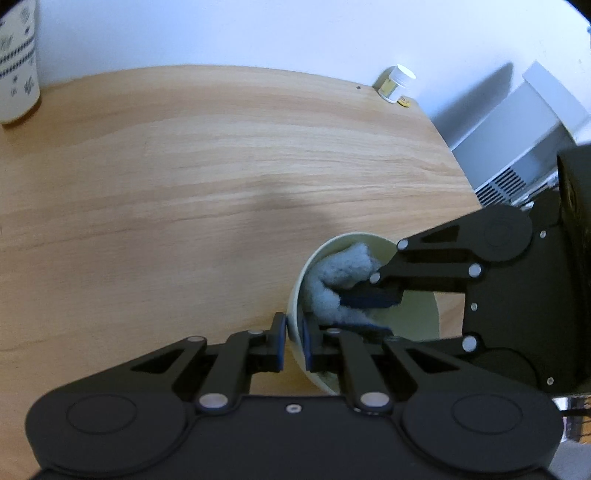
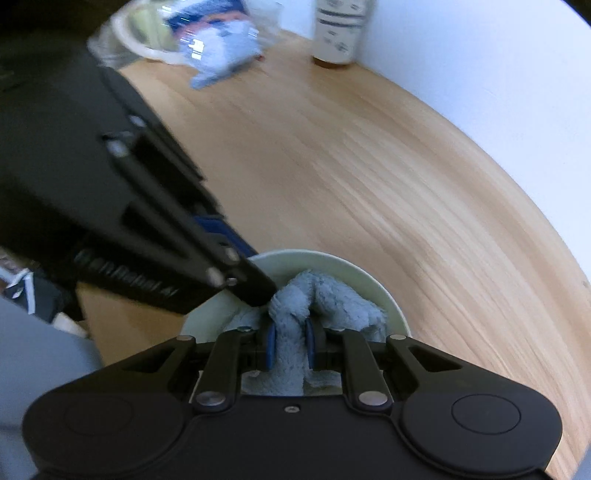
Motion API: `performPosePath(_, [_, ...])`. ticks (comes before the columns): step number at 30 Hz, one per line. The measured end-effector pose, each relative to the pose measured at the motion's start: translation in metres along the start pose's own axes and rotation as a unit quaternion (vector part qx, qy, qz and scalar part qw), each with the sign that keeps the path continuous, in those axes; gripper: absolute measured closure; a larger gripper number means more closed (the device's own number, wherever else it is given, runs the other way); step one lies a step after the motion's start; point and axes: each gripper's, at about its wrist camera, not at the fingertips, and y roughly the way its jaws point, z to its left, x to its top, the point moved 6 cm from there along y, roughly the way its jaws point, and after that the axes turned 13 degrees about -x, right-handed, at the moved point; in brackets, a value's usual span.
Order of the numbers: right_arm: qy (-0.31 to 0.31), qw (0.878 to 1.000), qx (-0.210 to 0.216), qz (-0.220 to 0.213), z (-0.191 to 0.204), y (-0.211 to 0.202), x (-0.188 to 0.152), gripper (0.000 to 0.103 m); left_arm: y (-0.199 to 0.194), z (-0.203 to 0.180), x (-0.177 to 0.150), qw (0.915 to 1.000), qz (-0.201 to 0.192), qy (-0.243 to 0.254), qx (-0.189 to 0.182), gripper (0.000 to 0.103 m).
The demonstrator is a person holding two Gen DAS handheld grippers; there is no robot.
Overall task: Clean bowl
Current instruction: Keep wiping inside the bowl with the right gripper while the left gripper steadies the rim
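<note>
A pale green bowl (image 1: pixel 413 314) stands on the wooden table near its right edge. My left gripper (image 1: pixel 294 341) is shut on the bowl's rim, one blue pad outside the wall and one inside. My right gripper (image 1: pixel 364 314) reaches into the bowl from the right, shut on a light blue fluffy cloth (image 1: pixel 340 284) pressed against the inner wall. In the right wrist view the right gripper (image 2: pixel 290 341) pinches the cloth (image 2: pixel 314 295) inside the bowl (image 2: pixel 354 269), and the left gripper's finger (image 2: pixel 255 288) comes in from the upper left.
A patterned white jar (image 1: pixel 16 62) stands at the far left by the wall, also in the right wrist view (image 2: pixel 338 29). A small white-capped bottle (image 1: pixel 397 83) lies at the far right. A clear bag with blue cloths (image 2: pixel 218 40) and a bowl (image 2: pixel 147 37) sit at the table's far corner.
</note>
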Motion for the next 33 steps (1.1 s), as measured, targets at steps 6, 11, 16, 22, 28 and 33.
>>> performPosePath(6, [-0.016, 0.998, -0.018, 0.064, -0.006, 0.004, -0.004, 0.086, 0.007, -0.004, 0.006, 0.9998, -0.008, 0.012, 0.016, 0.098])
performPosePath(11, [-0.053, 0.994, 0.025, 0.098, -0.006, 0.002, -0.011, 0.085, 0.01, -0.008, 0.008, 0.9998, -0.004, 0.009, 0.014, 0.098])
performPosePath(16, [-0.021, 0.99, 0.094, 0.107, -0.014, 0.004, -0.01, 0.085, 0.011, -0.008, 0.009, 0.9999, -0.006, -0.004, 0.013, 0.098])
performPosePath(22, [0.101, 0.973, 0.184, 0.098, -0.022, 0.014, -0.003, 0.085, 0.014, -0.01, 0.012, 0.9997, -0.005, -0.017, 0.015, 0.096])
performPosePath(28, [0.181, 0.966, 0.175, 0.05, -0.03, 0.014, -0.005, 0.085, 0.011, -0.004, 0.011, 0.9996, -0.009, -0.021, 0.017, 0.097])
performPosePath(33, [0.156, 0.985, 0.067, 0.023, -0.019, 0.003, -0.008, 0.085, 0.014, -0.006, 0.011, 0.9996, -0.009, -0.017, 0.019, 0.098])
